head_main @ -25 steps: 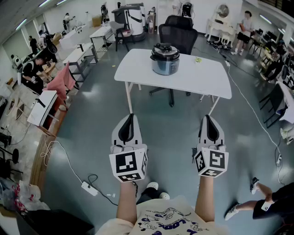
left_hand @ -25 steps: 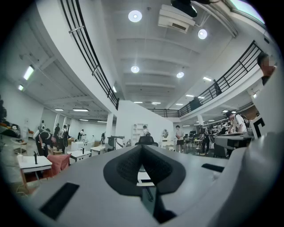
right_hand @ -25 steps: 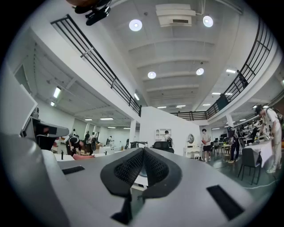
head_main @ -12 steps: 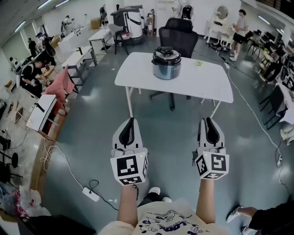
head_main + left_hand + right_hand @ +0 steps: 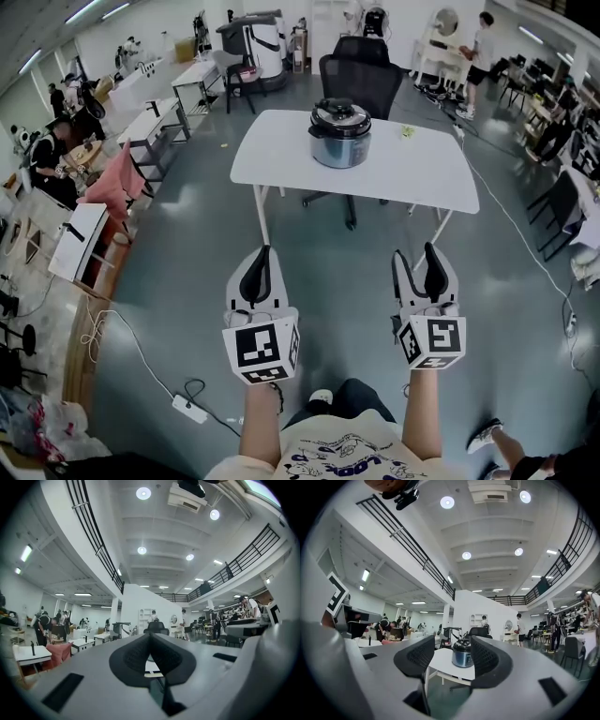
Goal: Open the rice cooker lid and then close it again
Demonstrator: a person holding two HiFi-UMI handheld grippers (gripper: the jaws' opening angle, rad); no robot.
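Rice cooker (image 5: 339, 134), lid down, sits on the white table (image 5: 281, 159), well ahead of the 2 grippers. Left gripper (image 5: 262, 261): fingers (image 5: 133, 657) pressed together, empty. Right gripper (image 5: 415, 262): fingers (image 5: 485, 660) have just been spreading, nothing between them.

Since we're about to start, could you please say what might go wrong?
The left tool is shut; lifting the lid with only the right tool, whose jaws have just been opening on nothing, might slide the rice cooker on the table. The power strip on the floor could trip you.
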